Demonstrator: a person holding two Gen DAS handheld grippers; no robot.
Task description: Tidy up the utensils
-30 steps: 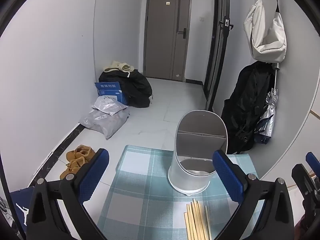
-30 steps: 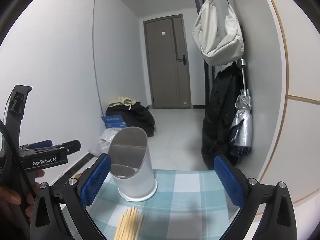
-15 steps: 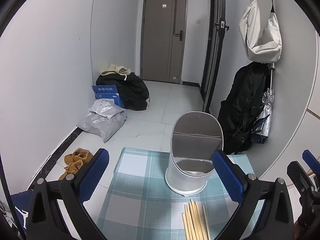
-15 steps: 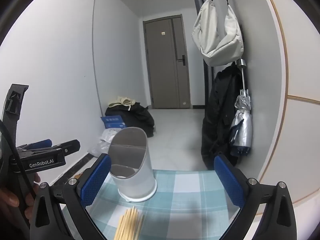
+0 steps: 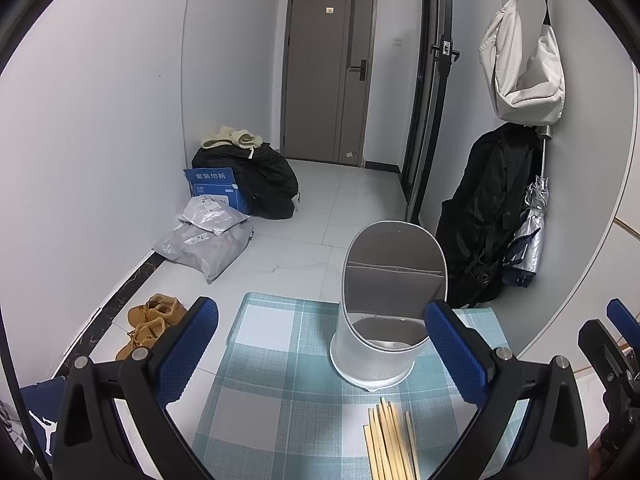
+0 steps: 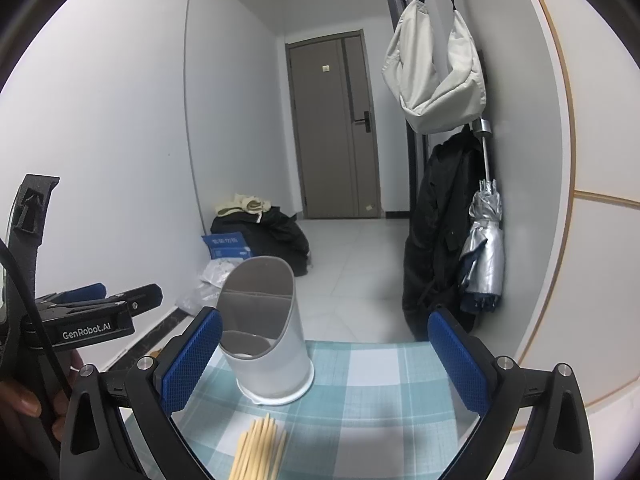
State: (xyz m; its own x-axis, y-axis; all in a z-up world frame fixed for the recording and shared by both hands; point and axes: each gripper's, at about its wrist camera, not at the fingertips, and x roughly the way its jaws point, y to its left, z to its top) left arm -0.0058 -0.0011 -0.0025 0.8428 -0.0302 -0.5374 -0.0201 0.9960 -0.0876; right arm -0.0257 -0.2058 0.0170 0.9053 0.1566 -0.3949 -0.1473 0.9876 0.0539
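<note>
We hold our left gripper [image 5: 320, 364] above the blue-and-white checked tablecloth [image 5: 280, 392], its blue-padded fingers [image 5: 186, 350] spread wide with nothing between them. Our right gripper [image 6: 320, 366] is just as wide apart and also grips nothing. A white, slant-topped plastic utensil holder [image 5: 384, 312] with an inner divider stands upright on the cloth. A bundle of pale wooden chopsticks [image 5: 390, 444] lies flat just in front of it, not touching its base.
</note>
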